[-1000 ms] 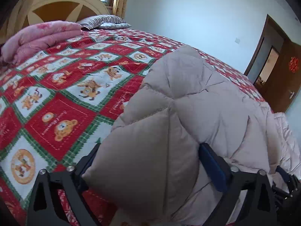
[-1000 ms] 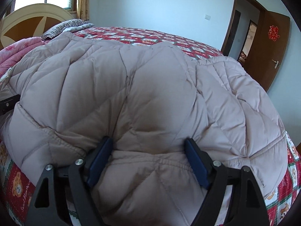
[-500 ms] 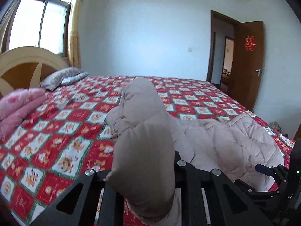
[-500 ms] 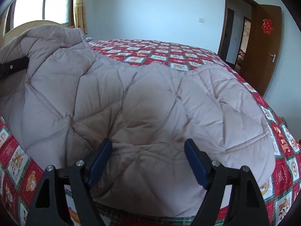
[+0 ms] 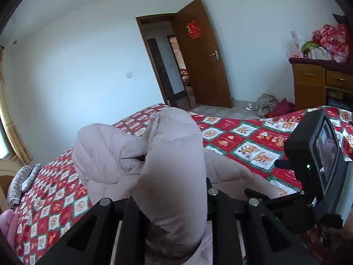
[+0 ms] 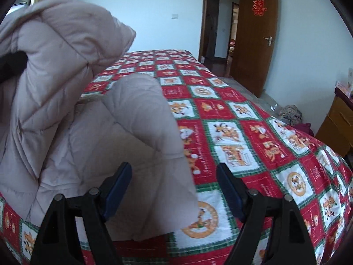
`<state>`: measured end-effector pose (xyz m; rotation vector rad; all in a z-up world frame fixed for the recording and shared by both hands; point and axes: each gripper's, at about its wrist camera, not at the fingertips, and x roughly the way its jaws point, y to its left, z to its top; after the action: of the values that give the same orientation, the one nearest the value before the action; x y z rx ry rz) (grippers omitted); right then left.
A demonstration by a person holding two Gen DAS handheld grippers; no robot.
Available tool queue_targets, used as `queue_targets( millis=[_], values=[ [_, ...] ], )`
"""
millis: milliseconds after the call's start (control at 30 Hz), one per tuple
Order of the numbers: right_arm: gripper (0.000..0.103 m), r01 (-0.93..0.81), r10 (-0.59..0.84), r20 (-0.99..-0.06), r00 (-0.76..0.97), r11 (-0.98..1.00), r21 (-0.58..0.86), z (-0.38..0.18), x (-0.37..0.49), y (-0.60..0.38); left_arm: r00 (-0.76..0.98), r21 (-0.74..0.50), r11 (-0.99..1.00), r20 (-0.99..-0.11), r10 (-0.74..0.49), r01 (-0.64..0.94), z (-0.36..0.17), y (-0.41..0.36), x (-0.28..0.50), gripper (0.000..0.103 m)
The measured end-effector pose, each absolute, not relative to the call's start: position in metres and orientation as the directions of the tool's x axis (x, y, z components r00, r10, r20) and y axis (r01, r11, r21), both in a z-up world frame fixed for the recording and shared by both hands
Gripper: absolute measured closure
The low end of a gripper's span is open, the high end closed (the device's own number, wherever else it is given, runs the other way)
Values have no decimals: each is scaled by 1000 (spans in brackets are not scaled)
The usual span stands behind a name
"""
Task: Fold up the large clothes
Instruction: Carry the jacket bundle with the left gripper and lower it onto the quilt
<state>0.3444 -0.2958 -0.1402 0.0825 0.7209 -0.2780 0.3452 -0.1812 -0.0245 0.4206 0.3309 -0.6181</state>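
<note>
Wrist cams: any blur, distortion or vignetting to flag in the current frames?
Left wrist view: heavy fisheye bends the door, black vignette at the corners; the coat pinched in the left gripper is soft at close range. Right wrist view: same dark corners; the coat is slightly blurred, the bedspread is sharper; the right gripper is open.

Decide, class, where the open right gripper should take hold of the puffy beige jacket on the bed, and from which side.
Grip the rounded quilted edge of the jacket lying just ahead of the right gripper, coming straight in from the bed's near side. That fold sits loose on the bedspread between the open jaws; the left gripper already holds another part.
</note>
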Motion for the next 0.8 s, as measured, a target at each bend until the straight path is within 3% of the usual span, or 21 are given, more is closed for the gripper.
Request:
queue_targets(
  millis=[233, 567, 633, 800],
  values=[
    [22, 340, -266, -680, 683, 940, -26, -148, 321, -333, 683, 222, 685, -507, -526, 693, -68, -229, 354, 86],
    [22, 352, -274, -690, 670, 935, -29, -152, 328, -344, 664, 211, 668, -510, -547, 713, -78, -229, 356, 81],
    [22, 349, -277, -692, 667, 936, -38, -153, 329, -342, 664, 214, 667, -511, -546, 713, -80, -233, 356, 76],
    [22, 352, -285, -697, 658, 935, -50, -156, 329, -342, 662, 216, 655, -485, -572, 724, -78, -236, 343, 32]
  ],
)
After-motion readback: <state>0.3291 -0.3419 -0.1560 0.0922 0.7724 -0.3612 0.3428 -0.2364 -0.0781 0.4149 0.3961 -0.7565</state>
